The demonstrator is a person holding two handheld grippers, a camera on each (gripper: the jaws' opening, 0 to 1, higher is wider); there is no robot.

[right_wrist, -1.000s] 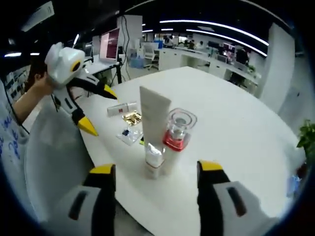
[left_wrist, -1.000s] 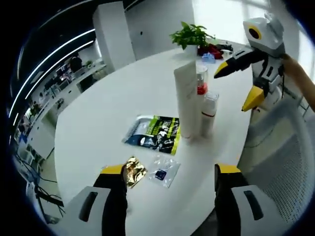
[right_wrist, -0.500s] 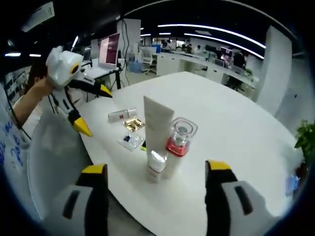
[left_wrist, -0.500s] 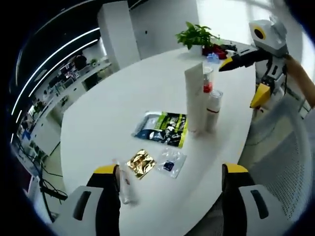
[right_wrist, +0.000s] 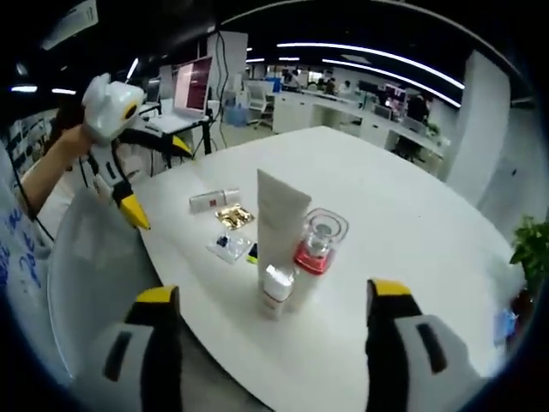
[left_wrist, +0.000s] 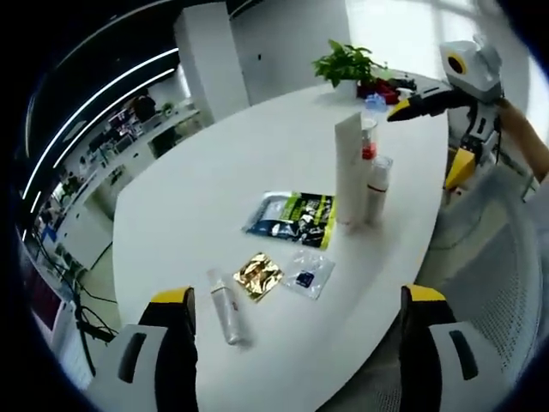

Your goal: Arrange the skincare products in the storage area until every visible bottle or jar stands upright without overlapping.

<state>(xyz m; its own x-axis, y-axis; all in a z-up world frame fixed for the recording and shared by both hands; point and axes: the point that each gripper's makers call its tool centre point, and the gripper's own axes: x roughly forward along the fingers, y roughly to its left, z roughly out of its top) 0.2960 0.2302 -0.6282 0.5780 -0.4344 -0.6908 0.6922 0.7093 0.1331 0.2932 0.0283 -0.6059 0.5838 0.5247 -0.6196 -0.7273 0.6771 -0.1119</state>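
Three skincare items stand close together on the white table (left_wrist: pixel 206 172): a tall white tube (left_wrist: pixel 349 172), a clear bottle with a red collar (left_wrist: pixel 369 142) behind it, and a small white bottle (left_wrist: pixel 378 189). A small white bottle (left_wrist: pixel 226 307) lies on its side near the table's edge. My left gripper (left_wrist: pixel 298 296) is open and holds nothing, well back from the items. The right gripper view has the tube (right_wrist: pixel 280 223), the red-collared bottle (right_wrist: pixel 317 249), the small bottle (right_wrist: pixel 277 279) and the lying bottle (right_wrist: pixel 214 200). My right gripper (right_wrist: pixel 274 293) is open and holds nothing.
A green-black packet (left_wrist: pixel 294 219), a gold sachet (left_wrist: pixel 262 275) and a clear sachet (left_wrist: pixel 309 275) lie flat between the lying bottle and the standing group. A potted plant (left_wrist: pixel 347 64) stands at the far end. A mesh chair (left_wrist: pixel 506 283) sits by the table's edge.
Both views have drawn back from the table. The lying bottle, out of sight a second ago, is in the left gripper view. The standing items have not moved, and both grippers stay open.
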